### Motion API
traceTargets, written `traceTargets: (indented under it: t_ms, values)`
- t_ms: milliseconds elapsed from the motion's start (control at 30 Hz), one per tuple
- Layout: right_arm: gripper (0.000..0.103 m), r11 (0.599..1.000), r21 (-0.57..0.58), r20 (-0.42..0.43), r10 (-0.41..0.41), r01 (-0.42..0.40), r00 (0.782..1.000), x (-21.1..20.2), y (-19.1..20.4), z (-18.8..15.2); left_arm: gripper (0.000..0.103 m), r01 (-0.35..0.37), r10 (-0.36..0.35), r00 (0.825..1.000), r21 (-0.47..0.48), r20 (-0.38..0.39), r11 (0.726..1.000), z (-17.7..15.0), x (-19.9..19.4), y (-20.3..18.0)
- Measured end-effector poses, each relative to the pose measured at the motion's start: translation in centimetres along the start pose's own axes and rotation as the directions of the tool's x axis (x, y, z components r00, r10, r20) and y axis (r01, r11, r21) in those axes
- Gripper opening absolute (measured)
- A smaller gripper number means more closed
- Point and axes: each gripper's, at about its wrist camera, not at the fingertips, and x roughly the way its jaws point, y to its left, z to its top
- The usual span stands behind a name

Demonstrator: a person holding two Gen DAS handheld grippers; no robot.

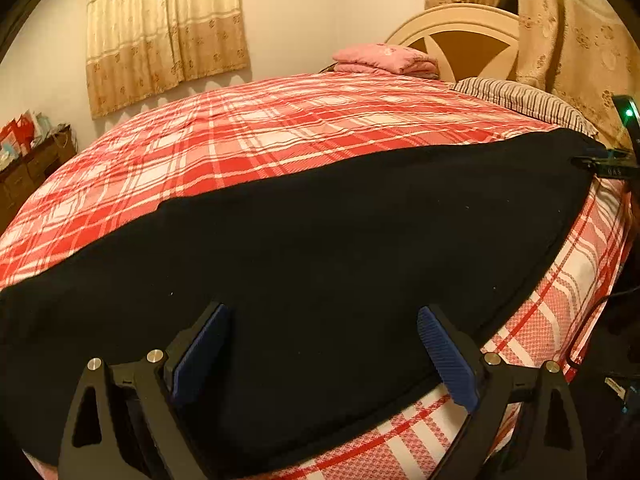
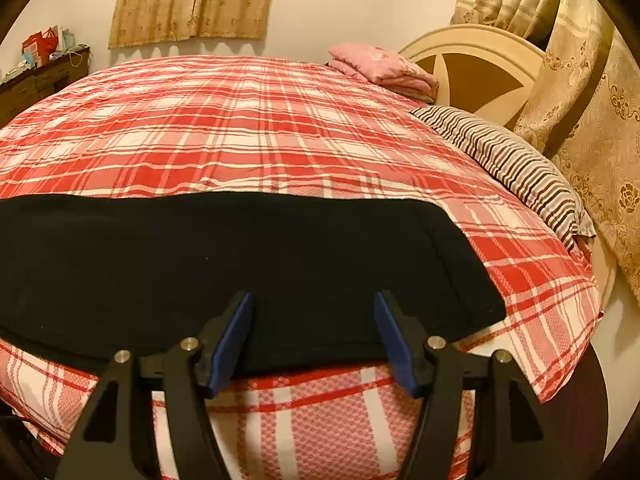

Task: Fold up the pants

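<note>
Black pants (image 1: 320, 248) lie flat in a long band along the near edge of a bed with a red and white plaid cover (image 1: 248, 132). My left gripper (image 1: 324, 316) is open and empty, its blue pads just above the pants near their front edge. In the right wrist view the pants (image 2: 224, 256) end at a hemmed edge on the right. My right gripper (image 2: 314, 300) is open and empty over the pants' front edge. In the left wrist view the right gripper (image 1: 600, 162) shows at the pants' far right end.
A folded pink blanket (image 2: 380, 66) and a striped pillow (image 2: 508, 164) lie near the cream headboard (image 2: 480, 68). Beige curtains (image 2: 592, 120) hang at the right. A dark dresser (image 2: 40, 80) stands at the far left. The bed's front edge (image 2: 320, 420) drops off below the grippers.
</note>
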Motion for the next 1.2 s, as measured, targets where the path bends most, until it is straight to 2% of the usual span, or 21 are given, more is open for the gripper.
traceTargets:
  t_ms: [233,500,700,800,900,1033,1100,1200]
  values:
    - [0.066,0.999,-0.03,-0.003,0.009,-0.009,1.0,-0.2,0.2,-0.4,0.096,-0.036,0.036,0.999,-0.046,-0.005,0.998,-0.5,-0.3,-0.1]
    - [0.066,0.998,-0.064,-0.028,0.007,-0.009,1.0,-0.7,0.3,-0.6,0.096,-0.024,0.023,1.0,-0.086,-0.01,0.996,-0.6,-1.1,0.7]
    - [0.066,0.997,-0.082,-0.032,0.007,-0.01,0.999,-1.0,0.4,-0.8,0.096,-0.086,0.095,0.994,-0.157,0.053,0.984,0.0,-2.6,2.6]
    - [0.066,0.997,-0.066,-0.047,0.032,-0.036,0.998,-1.5,0.0,-0.5,0.096,-0.063,0.078,0.994,-0.173,0.082,0.983,0.8,-2.9,2.8]
    - [0.066,0.999,0.004,-0.043,0.052,-0.052,0.998,-2.3,-2.2,0.1,0.096,-0.031,0.041,0.994,-0.111,0.097,0.993,2.0,-2.6,1.0]
    - [0.066,0.985,0.169,-0.022,0.051,-0.047,0.998,-2.9,-7.9,0.6,0.096,0.066,-0.069,0.994,0.037,0.089,0.997,3.8,-2.0,-3.1]
    - [0.066,0.955,0.284,-0.028,0.096,-0.084,0.995,-2.5,-11.1,0.7,0.096,0.122,-0.131,0.989,0.123,0.072,0.985,5.0,-1.4,-5.8]
    - [0.063,0.906,0.389,-0.02,0.191,-0.169,0.981,-0.8,-14.3,1.5,0.096,0.183,-0.193,0.98,0.175,0.047,0.968,6.4,-0.4,-8.3]
